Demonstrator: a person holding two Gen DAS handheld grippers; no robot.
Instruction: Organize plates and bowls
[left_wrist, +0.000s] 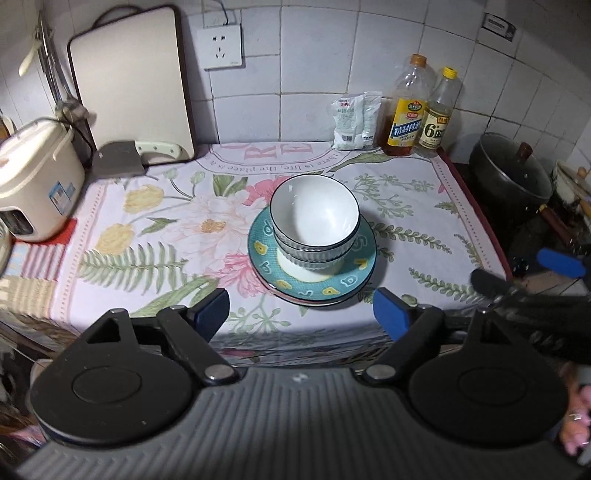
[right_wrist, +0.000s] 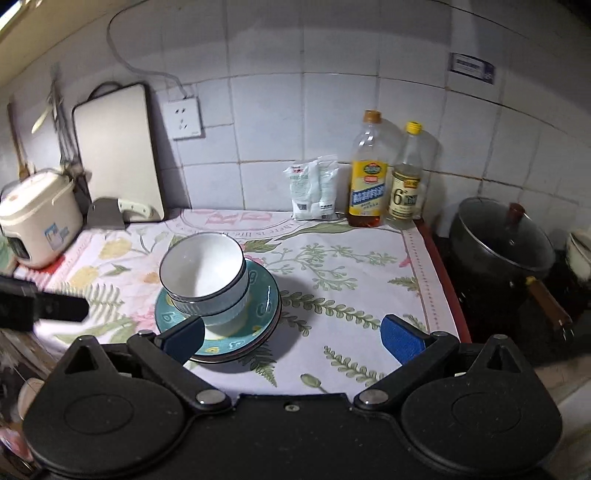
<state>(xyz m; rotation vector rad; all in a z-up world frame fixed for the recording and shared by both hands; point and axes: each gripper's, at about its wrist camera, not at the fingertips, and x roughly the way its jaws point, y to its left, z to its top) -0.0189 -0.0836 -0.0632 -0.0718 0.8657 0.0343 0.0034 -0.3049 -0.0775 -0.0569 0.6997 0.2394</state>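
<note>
Left gripper (left_wrist: 300, 310): jaws wide apart, nothing between the blue pads, raised above the near edge of the cloth (left_wrist: 406, 206). Right gripper (right_wrist: 293, 338): jaws likewise wide apart and empty, held over the cloth near its front; its blue pad also shows at the right edge of the left view. Bowls (left_wrist: 314, 221): two, nested, white inside with a dark rim and ribbed outer wall, upright, standing in the centre of the plates (left_wrist: 317, 284). Plates: stacked, the top one teal with yellow and white marks, a reddish rim showing beneath it. The stack lies ahead of the left fingers, beyond the gap between them and apart from both pads; in the right view it sits ahead and to the left, the left finger (right_wrist: 183, 338) overlapping the near rim of the plates in the picture, contact not discernible. Cloth: floral, covering the counter. Rice cooker (left_wrist: 35, 181): cream, at the left edge. Cutting board (left_wrist: 129, 81): pale, leaning upright on the tiled wall, with a cleaver (left_wrist: 122, 158) at its foot. Packets (left_wrist: 356, 122): white, against the wall. Bottles (left_wrist: 421, 110): two, yellow-capped, just right of the packets. Pot (left_wrist: 509, 173): dark, lidded, on the right beyond the cloth.
</note>
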